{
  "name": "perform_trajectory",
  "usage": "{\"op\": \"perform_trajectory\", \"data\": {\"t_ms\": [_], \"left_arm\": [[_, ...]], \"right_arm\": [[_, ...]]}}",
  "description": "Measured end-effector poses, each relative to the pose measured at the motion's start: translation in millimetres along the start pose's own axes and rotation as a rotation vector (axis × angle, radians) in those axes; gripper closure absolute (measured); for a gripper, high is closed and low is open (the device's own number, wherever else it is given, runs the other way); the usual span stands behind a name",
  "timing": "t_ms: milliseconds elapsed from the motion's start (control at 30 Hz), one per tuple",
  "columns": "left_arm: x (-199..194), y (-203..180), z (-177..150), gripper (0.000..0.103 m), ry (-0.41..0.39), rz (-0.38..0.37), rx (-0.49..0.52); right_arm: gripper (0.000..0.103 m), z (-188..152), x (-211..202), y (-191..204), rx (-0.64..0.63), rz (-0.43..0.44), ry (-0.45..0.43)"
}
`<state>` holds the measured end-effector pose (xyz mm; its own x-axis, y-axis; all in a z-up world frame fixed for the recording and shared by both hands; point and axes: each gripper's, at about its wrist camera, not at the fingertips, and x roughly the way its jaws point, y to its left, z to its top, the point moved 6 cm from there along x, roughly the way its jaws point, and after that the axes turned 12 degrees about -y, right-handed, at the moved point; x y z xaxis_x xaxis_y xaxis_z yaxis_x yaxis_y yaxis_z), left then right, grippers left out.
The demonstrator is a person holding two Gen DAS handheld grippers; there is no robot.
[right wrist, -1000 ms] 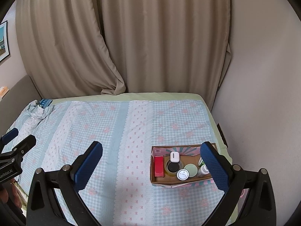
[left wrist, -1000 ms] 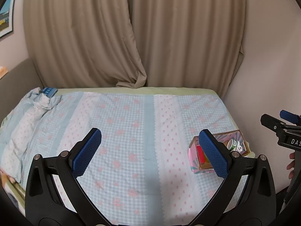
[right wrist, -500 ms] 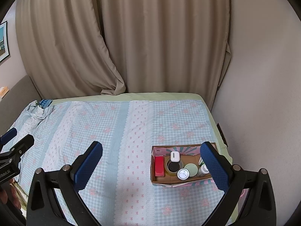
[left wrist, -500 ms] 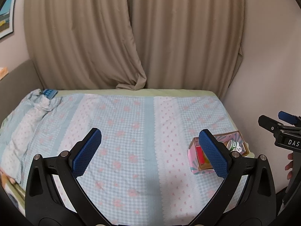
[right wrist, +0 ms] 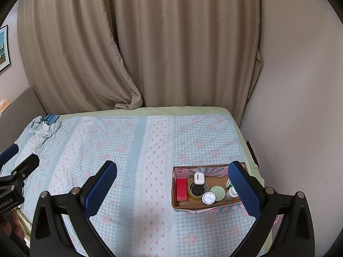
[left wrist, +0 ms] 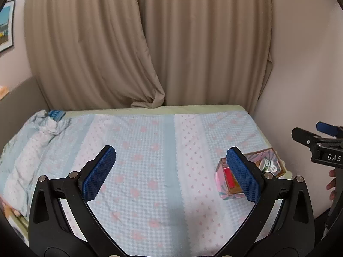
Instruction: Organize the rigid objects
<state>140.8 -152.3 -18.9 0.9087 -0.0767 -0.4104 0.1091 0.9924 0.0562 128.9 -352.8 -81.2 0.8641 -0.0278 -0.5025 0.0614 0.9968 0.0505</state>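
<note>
A cardboard box [right wrist: 214, 205] with a pink patterned outside sits on the bed near its right edge. Inside it lie a red flat box [right wrist: 181, 189], a white earbud case [right wrist: 199, 178], a tape roll [right wrist: 197, 190], a white round lid [right wrist: 208, 198], a pale green lid [right wrist: 217, 191] and a small white bottle [right wrist: 229, 194]. My right gripper [right wrist: 171, 189] hovers open above the bed, its right finger over the box's right end. In the left wrist view the same box [left wrist: 221, 190] shows behind the right finger of my open, empty left gripper [left wrist: 171, 175].
The bed carries a blue-and-white checked cover [right wrist: 128, 150] with pink flowers, bunched up at the far left [right wrist: 42, 128] beside a small blue item [right wrist: 51, 118]. Beige curtains [right wrist: 150, 53] hang behind. A wall [right wrist: 300, 128] runs close along the bed's right side.
Both views have drifted only slightly; the left gripper has shifted a little, so the bed sits marginally higher in its view. Both grippers stay open and empty.
</note>
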Motion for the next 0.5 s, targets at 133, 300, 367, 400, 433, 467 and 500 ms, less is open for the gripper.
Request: {"op": "perform_trajectory", "data": {"t_ms": [133,300,367,400,433,467,500], "left_arm": [[-1,-2,0,0.000,-0.019,0.020,0.020],[1,1,2,0.000,-0.042,0.057,0.029],[4,3,1,0.000,-0.042,0.078,0.036],[6,5,0,0.000,-0.039,0.084,0.039],[11,6,-2,0.000,-0.033,0.087,0.042],[13,7,-4,0.000,-0.024,0.083,0.042],[18,8,-6,0.000,-0.012,0.076,0.039]], "right_arm": [[0.000,-1,-1,3,0.000,-0.003,-0.002],[0.000,-2,0,6,0.000,-0.011,0.002],[0.000,-1,1,7,0.007,-0.011,0.007],[0.000,-1,3,8,0.009,-0.012,0.011],[0.000,-2,6,9,0.009,-0.013,0.017],[0.000,-1,7,10,0.010,-0.014,0.021],[0.000,-2,11,11,0.011,-0.016,0.029]]}}
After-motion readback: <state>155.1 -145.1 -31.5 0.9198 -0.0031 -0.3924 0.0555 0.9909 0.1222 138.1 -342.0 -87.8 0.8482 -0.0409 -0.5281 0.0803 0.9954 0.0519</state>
